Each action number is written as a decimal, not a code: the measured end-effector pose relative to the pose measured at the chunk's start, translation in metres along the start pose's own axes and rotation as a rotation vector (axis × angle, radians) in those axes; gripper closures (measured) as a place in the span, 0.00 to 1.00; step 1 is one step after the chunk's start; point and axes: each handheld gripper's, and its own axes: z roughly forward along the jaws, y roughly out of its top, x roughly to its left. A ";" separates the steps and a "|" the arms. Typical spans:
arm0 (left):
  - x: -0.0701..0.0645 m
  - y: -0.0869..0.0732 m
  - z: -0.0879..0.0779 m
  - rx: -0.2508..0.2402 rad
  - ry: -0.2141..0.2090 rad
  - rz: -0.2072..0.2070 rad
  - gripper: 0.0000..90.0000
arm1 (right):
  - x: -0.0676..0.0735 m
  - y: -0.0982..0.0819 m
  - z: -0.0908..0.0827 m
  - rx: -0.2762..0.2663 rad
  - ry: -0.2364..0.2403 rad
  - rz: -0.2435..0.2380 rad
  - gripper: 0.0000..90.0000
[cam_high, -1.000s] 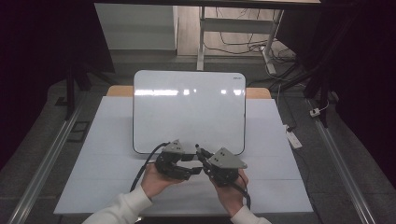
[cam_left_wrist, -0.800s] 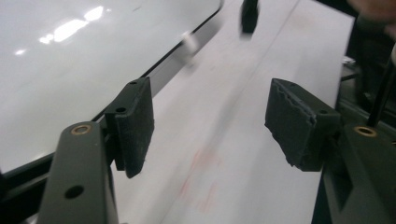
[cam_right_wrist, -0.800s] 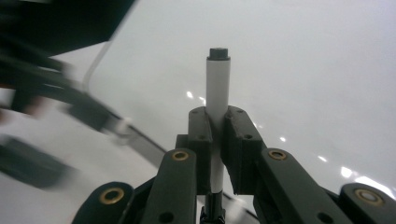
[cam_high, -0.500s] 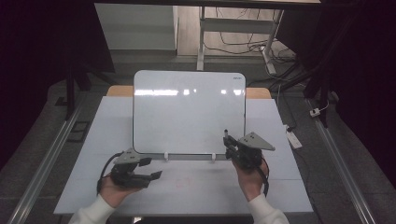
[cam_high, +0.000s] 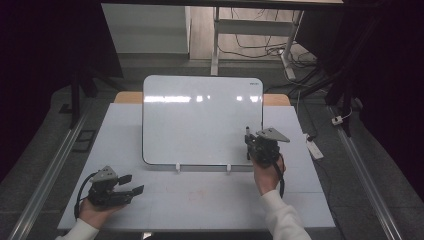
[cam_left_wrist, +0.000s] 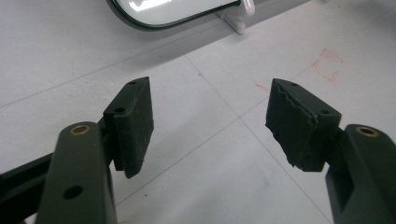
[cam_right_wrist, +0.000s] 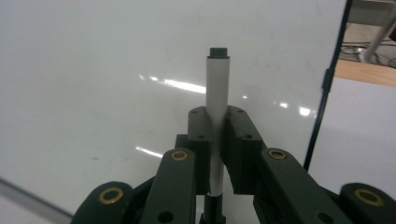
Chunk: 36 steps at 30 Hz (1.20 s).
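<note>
A white whiteboard (cam_high: 202, 120) leans upright on two small feet at the middle of the table (cam_high: 200, 197). My right gripper (cam_high: 249, 141) is at the board's lower right corner, shut on a white marker (cam_right_wrist: 217, 79) with a dark end. The marker stands up between the jaws, right in front of the board's surface (cam_right_wrist: 93, 70). My left gripper (cam_high: 132, 183) rests low near the table's front left, pointing right. Its jaws have just been opening, and in the left gripper view the gripper (cam_left_wrist: 210, 107) is open over bare table with nothing between its pads. The board's lower edge (cam_left_wrist: 173, 7) lies ahead of it.
Faint red marks (cam_left_wrist: 327, 63) are on the tabletop in front of the board. One white board foot (cam_high: 177, 167) sticks out toward me. A white power strip (cam_high: 315, 147) lies off the table's right edge. Metal rails (cam_high: 45, 175) run along both sides.
Both hands were together in front of the board and have parted. The left gripper went to the front left, and the right gripper carried the marker to the board's lower right corner.
</note>
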 end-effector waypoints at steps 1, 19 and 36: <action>-0.001 0.000 0.000 -0.001 0.000 0.005 0.36 | -0.001 0.000 0.003 0.002 -0.010 0.006 0.90; -0.007 -0.001 0.005 0.019 0.010 0.041 0.36 | 0.001 -0.006 0.018 -0.028 -0.103 -0.051 0.88; -0.007 -0.002 0.004 0.013 0.011 0.036 0.36 | -0.007 -0.005 0.012 -0.035 -0.049 -0.059 0.69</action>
